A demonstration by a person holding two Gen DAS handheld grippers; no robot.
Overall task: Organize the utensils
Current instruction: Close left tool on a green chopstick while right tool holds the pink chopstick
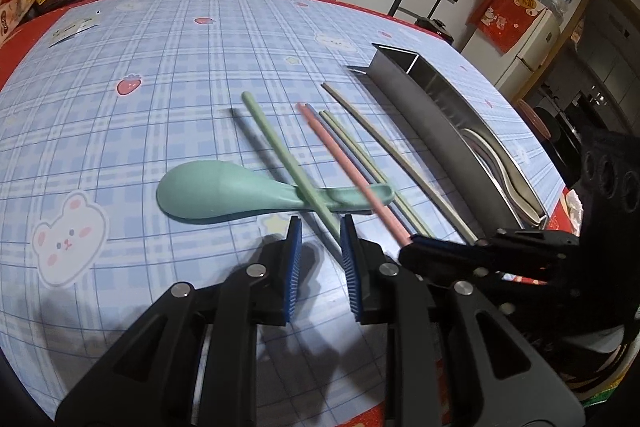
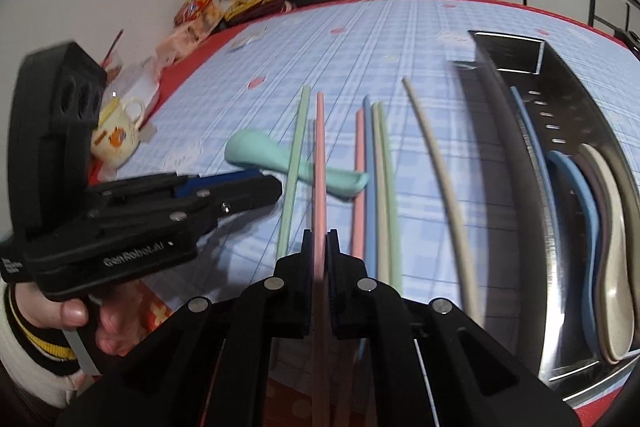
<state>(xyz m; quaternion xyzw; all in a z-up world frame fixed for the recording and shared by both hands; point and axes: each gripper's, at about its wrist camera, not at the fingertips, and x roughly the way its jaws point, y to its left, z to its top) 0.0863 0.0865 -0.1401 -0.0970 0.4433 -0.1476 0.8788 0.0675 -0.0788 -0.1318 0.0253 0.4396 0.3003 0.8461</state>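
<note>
Your right claw (image 2: 320,247) is clamped tight on a pink chopstick (image 2: 320,163), and the stick runs straight out ahead along the fingers, its far end raised off the bench (image 2: 280,39). The metal tray (image 2: 520,167) lies to the right of that claw, its long axis roughly parallel to the stick, so I'd guess a sideways shift drops it in. Your left claw (image 1: 320,227) is open around the near end of the green chopstick (image 1: 280,155), which lies diagonally across the teal spoon (image 1: 216,193), not gripping it. The tray is well apart from that claw, so the right one is nearer.
</note>
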